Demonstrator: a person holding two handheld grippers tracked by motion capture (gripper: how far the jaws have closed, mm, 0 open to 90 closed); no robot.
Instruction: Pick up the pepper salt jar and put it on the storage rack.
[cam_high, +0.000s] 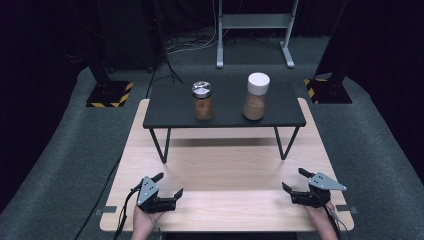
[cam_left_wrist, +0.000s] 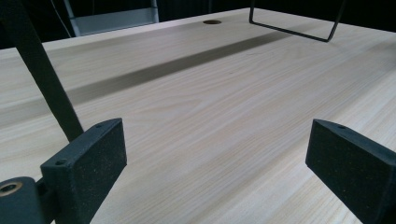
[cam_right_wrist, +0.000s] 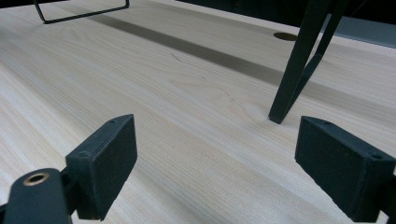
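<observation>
Two jars (cam_high: 203, 100) (cam_high: 256, 96) on black shelf (cam_high: 170, 110), two tongs (cam_high: 169, 186) (cam_high: 292, 181) agape

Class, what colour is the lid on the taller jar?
White; the taller jar shows it best in the high view.

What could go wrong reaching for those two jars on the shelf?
Both jars sit raised on the black shelf, so a low approach may hit its edge. The white-lidded jar is tall, and a high bump might tip it. The silver-lidded jar stands close by, so wide-open jaws could knock the neighbour.
</observation>
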